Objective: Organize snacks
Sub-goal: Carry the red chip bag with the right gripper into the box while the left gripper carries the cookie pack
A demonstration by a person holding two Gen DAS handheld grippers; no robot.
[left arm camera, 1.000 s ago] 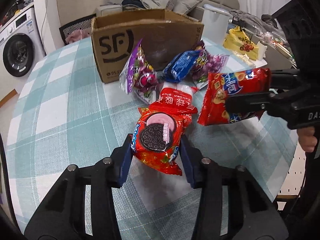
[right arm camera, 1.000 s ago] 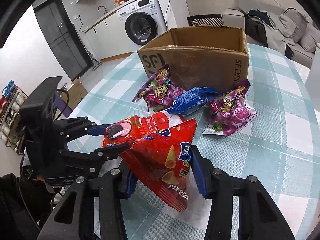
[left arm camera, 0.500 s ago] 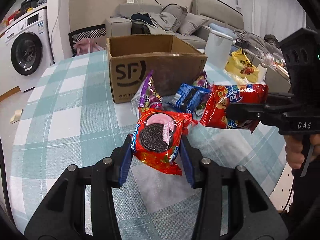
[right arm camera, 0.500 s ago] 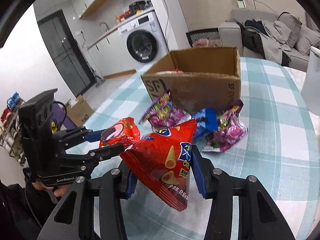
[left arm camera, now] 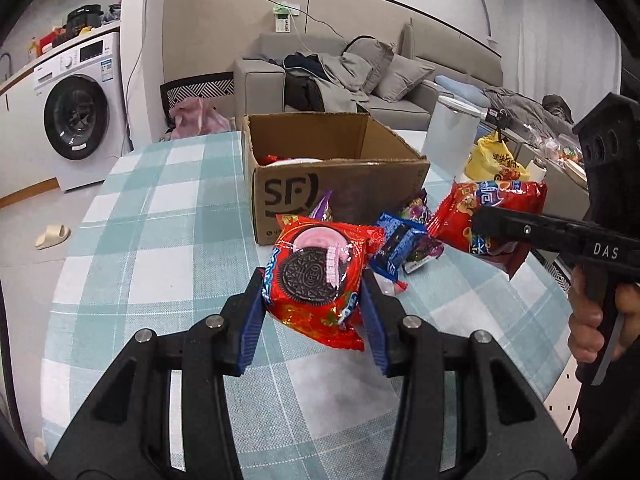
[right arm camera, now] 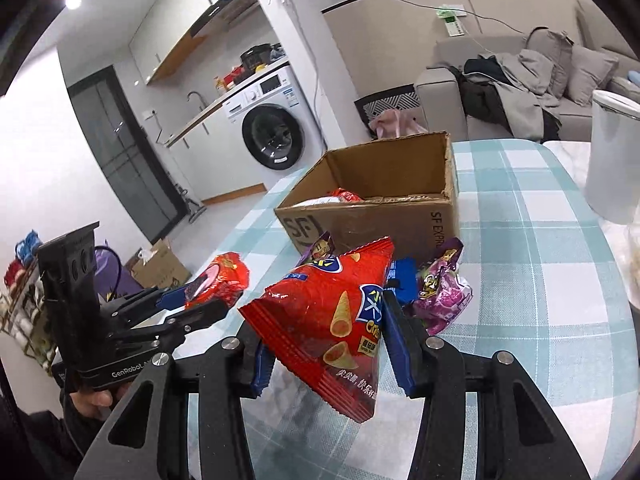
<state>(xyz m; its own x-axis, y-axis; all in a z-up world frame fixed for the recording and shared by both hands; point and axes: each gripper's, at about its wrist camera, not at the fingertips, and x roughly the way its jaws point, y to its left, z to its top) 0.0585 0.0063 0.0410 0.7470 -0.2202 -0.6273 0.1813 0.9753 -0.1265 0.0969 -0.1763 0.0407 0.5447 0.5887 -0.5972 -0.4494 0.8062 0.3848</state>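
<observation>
Left gripper (left arm camera: 314, 300): you clamp the Oreo pack (left arm camera: 316, 276) by its sides, clear of the table.
Right gripper (right arm camera: 328, 340): jaws squeeze the chips bag (right arm camera: 328, 316), lifted toward the box (right arm camera: 372, 216).

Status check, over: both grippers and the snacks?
Left gripper shut on red Oreo packet. Right gripper shut on red chip bag. Open cardboard box ahead, unobstructed.

The box (left arm camera: 340, 184) sits near the table's (left arm camera: 160, 240) far edge, its top open. Snack bags (left arm camera: 404, 240) lie piled against its front. The table's left side is bare.
</observation>
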